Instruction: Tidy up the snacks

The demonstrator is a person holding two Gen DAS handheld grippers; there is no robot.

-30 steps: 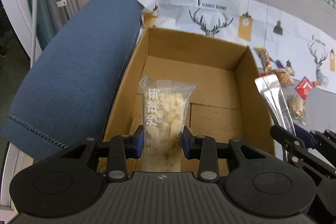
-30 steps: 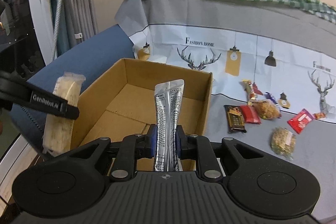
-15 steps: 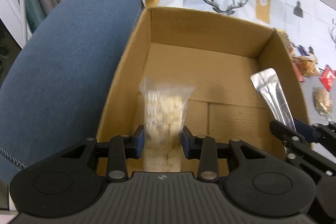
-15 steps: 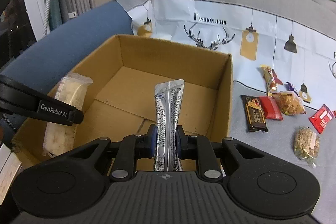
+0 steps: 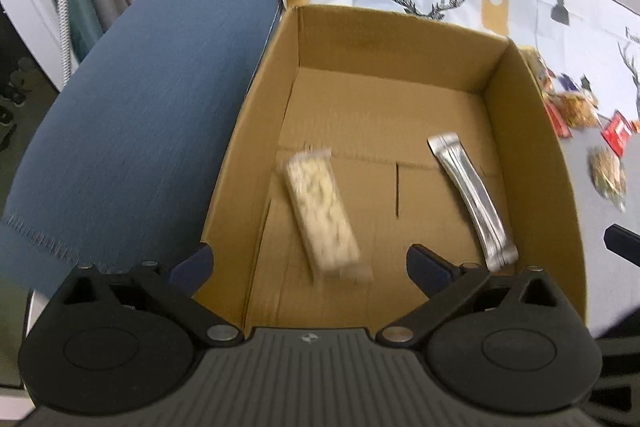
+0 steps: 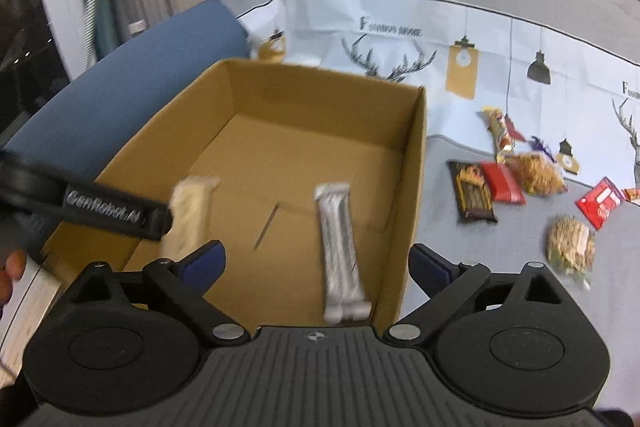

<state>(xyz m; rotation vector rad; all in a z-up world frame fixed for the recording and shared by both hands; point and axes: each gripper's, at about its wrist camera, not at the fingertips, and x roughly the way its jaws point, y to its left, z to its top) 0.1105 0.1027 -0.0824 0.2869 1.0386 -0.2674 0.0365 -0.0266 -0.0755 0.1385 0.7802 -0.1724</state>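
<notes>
At the far left lies a blue cushion (image 5: 132, 99), its stitched edge running along the left wall of an open cardboard box (image 5: 256, 131). The left gripper (image 5: 308, 263) hangs over the near left part of the box; its jaws have just been opening and now stand wide apart, with nothing pressed between them. Between and beyond its blue pads, a pale puffed-grain bar (image 5: 322, 215) in a clear wrapper is inside the box, blurred, its far end pointing up-left and its near end toward the gripper; whether it already rests on the box floor cannot be told. In the right wrist view the same bar (image 6: 188, 215) shows beside one black finger of the left gripper, touching neither pad.

Further right in the box, well apart from the bar, is a silver foil pouch (image 5: 472, 203), long and narrow, near the right wall. The right gripper (image 6: 316, 263) is over the near right part of the box; its jaws have also just been opening and stand wide, and the pouch (image 6: 340, 251) is between them, free of both pads.

Right of the box, on a grey cloth (image 6: 440, 259) printed with deer heads and lamps, loose snacks lie in a cluster: a dark brown bar (image 6: 474, 197), a red packet (image 6: 502, 181), an orange crunchy pack (image 6: 536, 173), a round grain cake (image 6: 570, 243) nearer, and another red packet (image 6: 600, 203) far right.
</notes>
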